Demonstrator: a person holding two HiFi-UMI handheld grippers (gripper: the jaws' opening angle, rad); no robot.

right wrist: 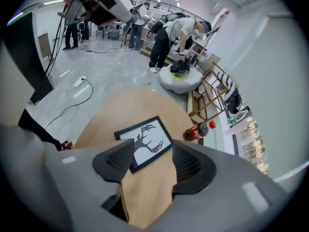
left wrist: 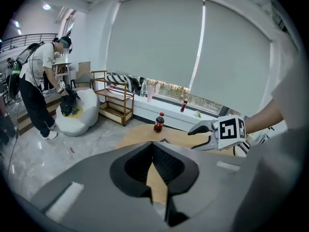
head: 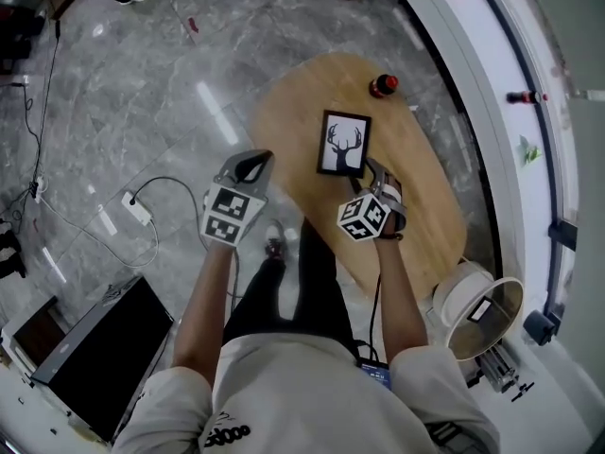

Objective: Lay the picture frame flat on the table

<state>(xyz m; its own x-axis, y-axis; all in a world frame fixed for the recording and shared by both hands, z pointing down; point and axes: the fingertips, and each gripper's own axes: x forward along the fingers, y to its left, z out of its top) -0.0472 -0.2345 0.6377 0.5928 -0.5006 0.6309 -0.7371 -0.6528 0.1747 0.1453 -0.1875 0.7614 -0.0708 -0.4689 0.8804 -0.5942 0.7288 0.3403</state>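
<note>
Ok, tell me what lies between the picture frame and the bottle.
Only bare tabletop separates the picture frame from the bottle; the head view and right gripper view both show it.

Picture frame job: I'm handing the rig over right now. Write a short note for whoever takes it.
Left gripper: fingers closed together, empty, held above the floor off the table's left edge.
Right gripper: fingers apart, nothing between them, above the table just short of the frame's near corner.
Picture frame: lies flat on the wooden table, deer print face up, touched by neither gripper. A cola bottle stands beyond it, apart from it.
Done: the frame looks laid flat and released.
Left: probably nothing on the frame; just draw both grippers clear.
</note>
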